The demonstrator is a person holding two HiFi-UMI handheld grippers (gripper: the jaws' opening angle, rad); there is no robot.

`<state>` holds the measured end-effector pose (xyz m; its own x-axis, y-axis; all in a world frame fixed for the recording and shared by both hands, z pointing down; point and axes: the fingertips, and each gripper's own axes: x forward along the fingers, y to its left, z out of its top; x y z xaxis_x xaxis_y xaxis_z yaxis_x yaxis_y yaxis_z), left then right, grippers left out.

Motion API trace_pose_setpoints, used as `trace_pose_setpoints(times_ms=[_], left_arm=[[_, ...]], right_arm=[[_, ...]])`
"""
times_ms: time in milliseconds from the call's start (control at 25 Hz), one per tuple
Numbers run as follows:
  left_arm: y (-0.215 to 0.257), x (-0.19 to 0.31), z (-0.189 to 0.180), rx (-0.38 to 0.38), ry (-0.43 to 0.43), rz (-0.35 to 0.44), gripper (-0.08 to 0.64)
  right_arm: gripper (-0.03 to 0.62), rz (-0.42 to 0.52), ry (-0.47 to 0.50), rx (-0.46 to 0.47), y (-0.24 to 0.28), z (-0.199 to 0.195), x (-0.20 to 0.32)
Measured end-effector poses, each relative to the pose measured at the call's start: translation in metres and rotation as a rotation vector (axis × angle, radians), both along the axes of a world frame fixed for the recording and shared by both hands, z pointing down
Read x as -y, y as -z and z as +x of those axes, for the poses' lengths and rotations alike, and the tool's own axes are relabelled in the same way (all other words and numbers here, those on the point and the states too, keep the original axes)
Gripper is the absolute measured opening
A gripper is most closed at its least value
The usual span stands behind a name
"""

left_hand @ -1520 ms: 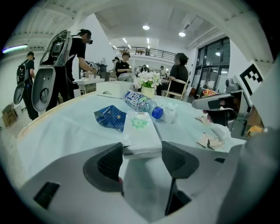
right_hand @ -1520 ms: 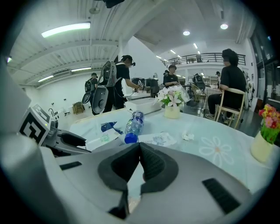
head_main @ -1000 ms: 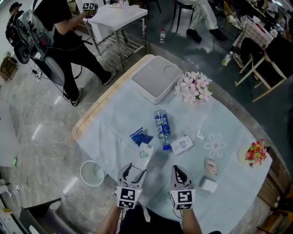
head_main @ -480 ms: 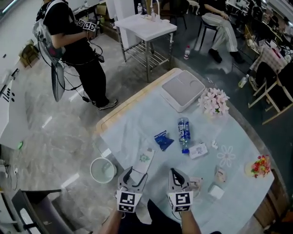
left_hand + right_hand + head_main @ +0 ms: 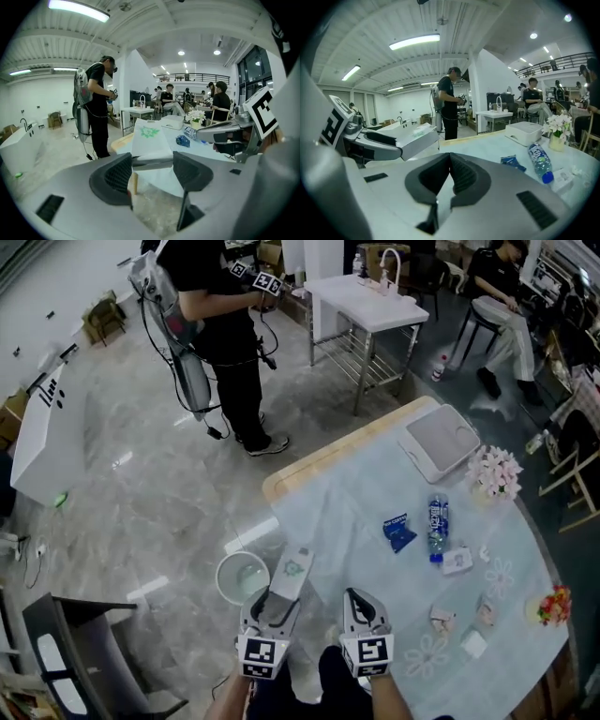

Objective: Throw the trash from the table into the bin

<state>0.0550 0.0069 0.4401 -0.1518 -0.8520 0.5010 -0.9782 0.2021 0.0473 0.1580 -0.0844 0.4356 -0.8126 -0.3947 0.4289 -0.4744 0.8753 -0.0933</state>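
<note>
My left gripper is shut on a white carton with a green print. The carton sticks out forward from between the pads, and its printed end points away from me. It hangs by the table's left edge, just right of the round white bin on the floor. My right gripper is beside it over the pale blue tablecloth, with its jaws shut and nothing in them. In the right gripper view the carton shows at the left.
On the table lie a blue wrapper, a plastic bottle, a white packet, several small scraps, a grey-white box and flowers. A person stands on the floor beyond the table, near a white trolley.
Both grippers have swung left from over the middle of the table to its left edge. The carton came along in the left gripper and now hangs next to the bin.
</note>
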Motion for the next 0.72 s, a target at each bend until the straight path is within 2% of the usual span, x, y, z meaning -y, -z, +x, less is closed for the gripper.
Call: trace_pose_setpoints(times_ms=[360,720], left_arm=[[-0.02,-0.088,-0.089,-0.005,0.165,-0.007,0.284],[-0.095,-0.151,-0.13,-0.057,0.259,-0.051,0.285]], right_arm=[[0.006,0.002,0.17,-0.042,-0.019,-0.093,-0.071],[0.008,0.021,0.281,-0.095,-0.075,-0.156,-0.111]])
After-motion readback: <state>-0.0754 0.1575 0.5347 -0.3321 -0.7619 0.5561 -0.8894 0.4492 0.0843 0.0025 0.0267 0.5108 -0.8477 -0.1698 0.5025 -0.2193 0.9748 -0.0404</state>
